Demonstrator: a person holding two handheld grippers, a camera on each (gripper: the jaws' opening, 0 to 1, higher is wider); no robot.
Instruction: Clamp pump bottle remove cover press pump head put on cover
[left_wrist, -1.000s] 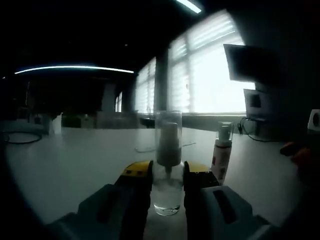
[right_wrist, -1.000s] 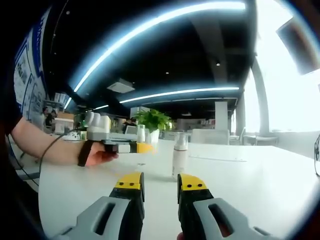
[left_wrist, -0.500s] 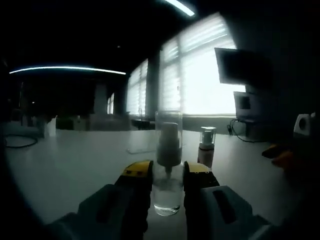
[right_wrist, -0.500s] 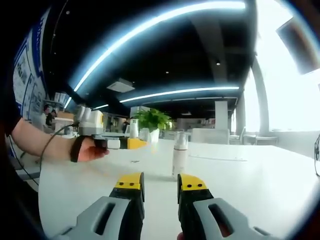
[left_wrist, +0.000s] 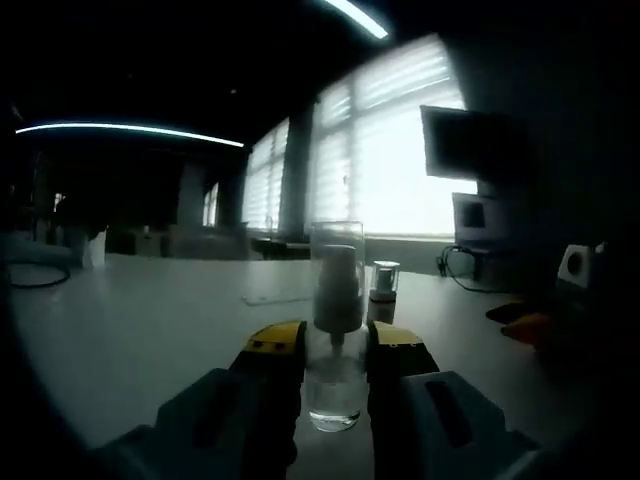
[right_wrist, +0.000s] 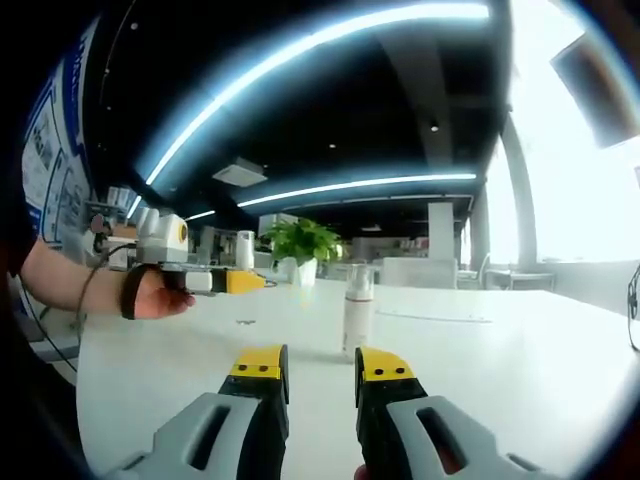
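My left gripper (left_wrist: 335, 350) is shut on a clear pump bottle (left_wrist: 336, 385) that stands upright between its yellow-tipped jaws. A clear cover (left_wrist: 337, 270) sits over the white pump head. In the right gripper view the same gripper (right_wrist: 235, 282) is raised above the table at the left, held by a person's hand (right_wrist: 150, 295), with the bottle (right_wrist: 245, 250) rising from it. My right gripper (right_wrist: 322, 368) is low over the table, open by a narrow gap with nothing in it. A second white pump bottle (right_wrist: 357, 318) stands on the table straight beyond its jaws.
The white table (right_wrist: 500, 370) stretches wide to the right. In the left gripper view the second bottle (left_wrist: 381, 292) stands just behind the held one. A dim orange shape (left_wrist: 528, 325) lies at the right. A potted plant (right_wrist: 305, 245) stands at the far edge.
In the right gripper view the left gripper has gone up and to the left with the bottle. The left gripper view has swung, so the standing bottle now sits closer behind the held one. My right gripper is still.
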